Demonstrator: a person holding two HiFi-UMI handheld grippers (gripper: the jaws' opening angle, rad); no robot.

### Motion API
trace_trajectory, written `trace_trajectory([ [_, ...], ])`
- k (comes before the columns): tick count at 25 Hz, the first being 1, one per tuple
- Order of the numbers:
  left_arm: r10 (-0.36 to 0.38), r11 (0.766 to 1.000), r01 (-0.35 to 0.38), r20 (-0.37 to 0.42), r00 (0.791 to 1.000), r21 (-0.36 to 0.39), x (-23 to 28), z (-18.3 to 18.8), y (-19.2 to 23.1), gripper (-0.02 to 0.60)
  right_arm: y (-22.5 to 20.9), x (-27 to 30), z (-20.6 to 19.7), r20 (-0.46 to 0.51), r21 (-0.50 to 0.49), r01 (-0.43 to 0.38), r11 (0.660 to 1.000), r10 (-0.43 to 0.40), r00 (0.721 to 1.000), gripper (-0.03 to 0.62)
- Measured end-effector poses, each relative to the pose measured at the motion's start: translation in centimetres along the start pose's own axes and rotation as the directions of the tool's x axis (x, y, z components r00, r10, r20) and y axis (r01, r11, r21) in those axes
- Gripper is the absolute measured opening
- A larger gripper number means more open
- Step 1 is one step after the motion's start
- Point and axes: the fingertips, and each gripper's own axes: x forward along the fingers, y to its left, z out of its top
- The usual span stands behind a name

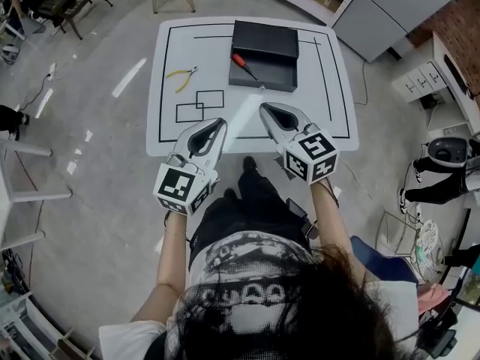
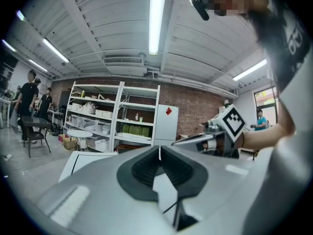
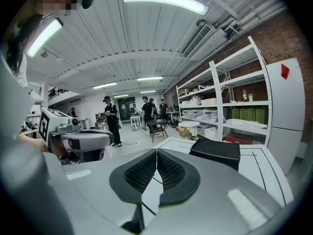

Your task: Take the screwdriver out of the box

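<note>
Both left gripper (image 1: 222,123) and right gripper (image 1: 263,108) closed, empty. I'd open right before reaching screwdriver (image 1: 244,67) in box (image 1: 262,85), tabletop (image 1: 187,43) far edge.

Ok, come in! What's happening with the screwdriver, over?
Left gripper and right gripper shut, empty. Screwdriver lies in open box. Pliers aside, nothing blocking.

Screwdriver (image 1: 244,66) in box (image 1: 276,71), pliers (image 1: 182,76) left of box, both on table (image 1: 330,58)
</note>
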Motion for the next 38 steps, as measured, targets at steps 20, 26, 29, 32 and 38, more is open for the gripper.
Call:
trace_trajectory([
  [20,0.138,0.990,-0.138,-0.031,0.990,-0.008,7.3,0.2,6.7,0.000,-10.7,11.2,0.2,-0.119,-0.030,-0.087,0.996,0.082,0.990,0.014],
  [26,0.161,0.987,-0.162,-0.045,0.986,-0.013,9.0,0.1,8.6,0.000,-13.0,15.1,-1.1,-0.191,-0.040,-0.114,0.993,0.104,0.976,0.029],
  [29,0.166,0.986,-0.167,-0.050,0.985,-0.014,9.8,-0.1,9.3,0.000,-14.1,17.0,-2.2,-0.239,-0.055,-0.130,0.990,0.114,0.964,0.044],
  [32,0.170,0.985,-0.171,-0.058,0.984,-0.015,10.4,-0.3,9.9,0.000,-15.2,18.8,-3.5,-0.295,-0.061,-0.140,0.988,0.117,0.949,0.071],
  [38,0.177,0.984,-0.179,-0.068,0.982,-0.016,11.1,-0.3,10.8,0.000,-16.7,22.3,-7.1,-0.420,-0.075,-0.156,0.985,0.110,0.901,0.090],
])
